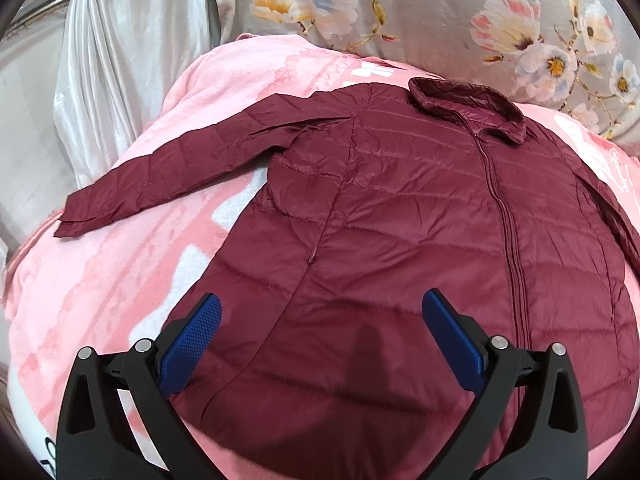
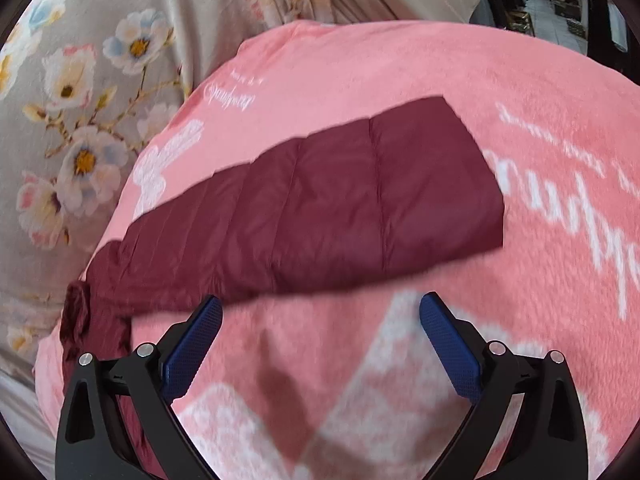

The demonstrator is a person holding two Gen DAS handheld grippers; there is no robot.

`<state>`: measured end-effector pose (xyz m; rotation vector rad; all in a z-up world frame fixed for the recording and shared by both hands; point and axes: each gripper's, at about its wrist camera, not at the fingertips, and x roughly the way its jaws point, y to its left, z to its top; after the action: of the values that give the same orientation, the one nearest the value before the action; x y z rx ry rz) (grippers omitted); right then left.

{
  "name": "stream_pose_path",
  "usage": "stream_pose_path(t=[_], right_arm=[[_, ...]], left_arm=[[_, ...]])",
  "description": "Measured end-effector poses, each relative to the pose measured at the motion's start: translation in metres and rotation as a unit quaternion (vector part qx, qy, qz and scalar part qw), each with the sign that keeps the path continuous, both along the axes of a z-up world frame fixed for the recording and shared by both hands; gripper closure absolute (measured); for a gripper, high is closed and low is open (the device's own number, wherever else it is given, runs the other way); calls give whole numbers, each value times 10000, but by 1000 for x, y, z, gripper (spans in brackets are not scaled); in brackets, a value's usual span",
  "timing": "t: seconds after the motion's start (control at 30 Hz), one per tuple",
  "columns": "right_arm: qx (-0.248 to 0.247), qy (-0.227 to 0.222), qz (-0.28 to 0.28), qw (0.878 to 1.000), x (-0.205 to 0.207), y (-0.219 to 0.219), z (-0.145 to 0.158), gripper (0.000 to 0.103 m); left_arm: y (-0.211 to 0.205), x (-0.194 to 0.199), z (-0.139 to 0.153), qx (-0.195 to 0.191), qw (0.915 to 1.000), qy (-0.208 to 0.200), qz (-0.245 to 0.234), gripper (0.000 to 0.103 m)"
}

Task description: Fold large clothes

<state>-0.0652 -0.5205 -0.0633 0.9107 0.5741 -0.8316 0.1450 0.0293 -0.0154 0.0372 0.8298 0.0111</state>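
- Pink fleece blanket (image 1: 120,280): plush, with white lettering and white patches; spread flat as the work surface and bearing the jacket. Also seen in the right wrist view (image 2: 360,64).
- Floral fabric (image 1: 440,12): grey cloth printed with white, pink and yellow blossoms, lying beyond the blanket's far edge.
- White satin curtain (image 1: 112,72): glossy folds hanging at the far left.
- Maroon quilted puffer jacket (image 1: 400,220): laid front-up on the blanket, zipped shut, collar at the far end, hem nearest the left gripper.
- Left sleeve (image 1: 168,176): stretched out sideways over the blanket, cuff flat.
- Right sleeve (image 2: 340,208): extended flat across the blanket, cuff end square, away from the floral fabric.
- Left gripper (image 1: 322,320): blue-padded jaws spread wide, holding nothing, hovering above the jacket's lower hem area.
- Right gripper (image 2: 320,320): jaws spread wide, holding nothing, above bare blanket just beside the right sleeve's near edge.
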Motion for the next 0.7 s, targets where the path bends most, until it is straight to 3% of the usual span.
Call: stream_pose_path(t=[0.07, 0.2, 0.27, 0.43, 0.57, 0.7], right_arm=[[-29, -78, -201, 9998, 0, -10, 0, 26], [-48, -282, -484, 9984, 8, -34, 3, 75], [-217, -294, -456, 9983, 20, -39, 14, 92], [-1218, -388, 143, 9917, 71, -10, 73, 96], [-2082, -591, 1226, 9686, 136, 57, 131, 97], [-2431, -832, 2360, 9372, 194, 131, 161, 97]], left_arm=[[1, 9, -4, -89, 9999, 62, 21, 5], [6, 20, -9, -165, 9998, 94, 85, 5], [10, 24, -9, -162, 9997, 86, 130, 5], [28, 33, -13, -98, 9992, 106, 385, 5], [38, 36, -17, 45, 9983, 139, 560, 5], [44, 37, -19, 188, 9976, 158, 647, 5]])
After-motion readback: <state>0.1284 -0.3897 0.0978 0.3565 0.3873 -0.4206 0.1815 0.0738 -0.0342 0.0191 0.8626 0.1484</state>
